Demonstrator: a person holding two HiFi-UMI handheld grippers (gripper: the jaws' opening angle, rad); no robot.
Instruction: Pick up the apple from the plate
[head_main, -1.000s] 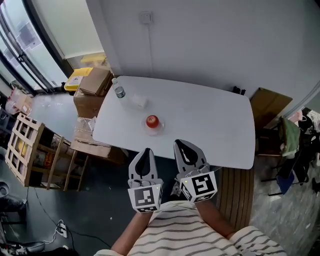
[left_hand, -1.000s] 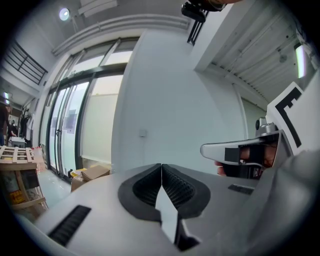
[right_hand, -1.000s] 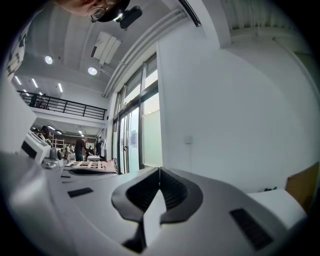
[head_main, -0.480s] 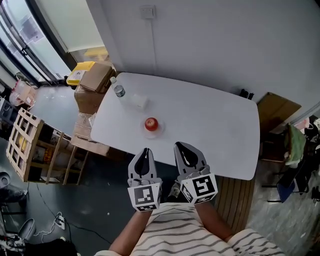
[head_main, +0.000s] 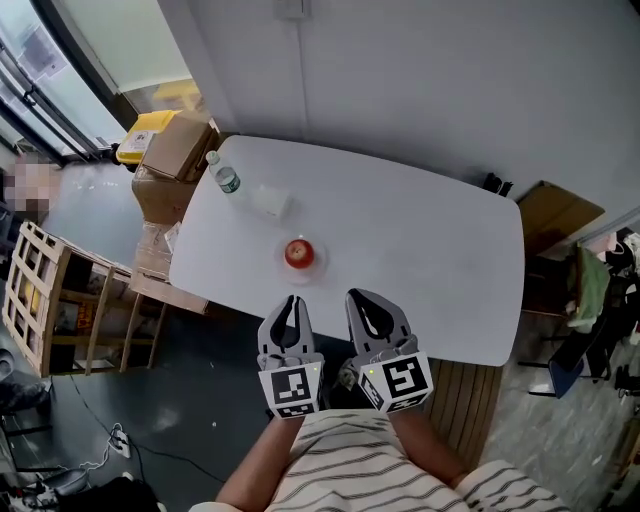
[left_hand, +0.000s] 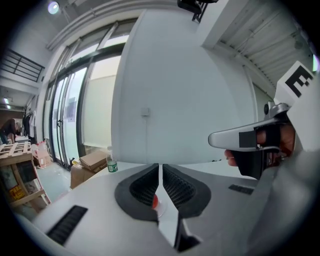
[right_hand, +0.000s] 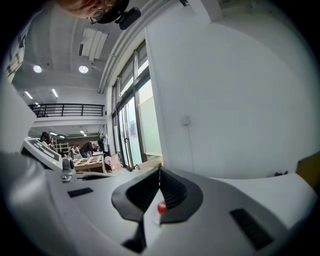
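Observation:
A red apple (head_main: 298, 252) sits on a small clear plate (head_main: 301, 272) near the front left of the white table (head_main: 420, 240). Both grippers hang short of the table's near edge, side by side, pointing at it. My left gripper (head_main: 291, 300) is shut with nothing in it, just in front of the apple. My right gripper (head_main: 361, 296) is also shut and empty, a little to the apple's right. In the left gripper view the apple (left_hand: 155, 202) peeks out behind the shut jaws. In the right gripper view the apple (right_hand: 161, 208) shows just below the jaw tips.
A water bottle (head_main: 224, 178) stands at the table's far left corner, with a small clear object (head_main: 272, 202) beside it. Cardboard boxes (head_main: 175, 150) and a wooden pallet (head_main: 40, 300) lie left of the table. A wall runs behind it.
Both grippers have moved forward and down toward the table's near edge, and the table now looks closer. The apple and plate have stayed put. Both jaws remain shut.

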